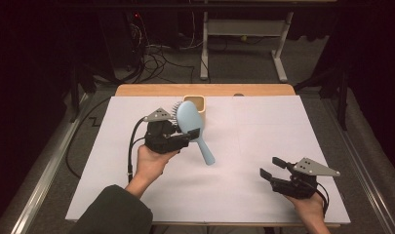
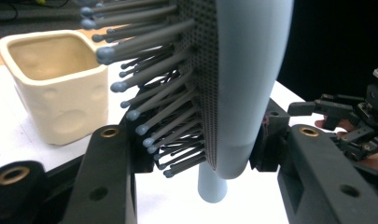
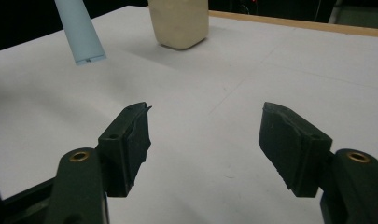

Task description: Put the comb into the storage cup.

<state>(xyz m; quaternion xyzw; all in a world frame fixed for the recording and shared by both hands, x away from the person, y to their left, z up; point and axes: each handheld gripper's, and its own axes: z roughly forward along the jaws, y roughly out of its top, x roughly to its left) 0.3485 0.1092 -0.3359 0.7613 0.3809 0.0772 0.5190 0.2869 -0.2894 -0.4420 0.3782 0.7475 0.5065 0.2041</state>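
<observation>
I read the left tongs (image 1: 184,130) clenched on the blue hairbrush (image 1: 191,122), gripping low on the head where it meets the handle; brush held up off the surface (image 1: 263,136), handle slanting down, bristles facing away from the right side; right tongs (image 1: 272,168) released, jaws wide apart, nothing between them, hovering low over the right near corner; left gripper view gives me grey ball-tipped bristles (image 2: 144,88) and the cream cup (image 2: 56,84) with round dimples just beyond; right gripper view catches the handle end (image 3: 81,32) with a small mark, too small to read; no other writing legible.
</observation>
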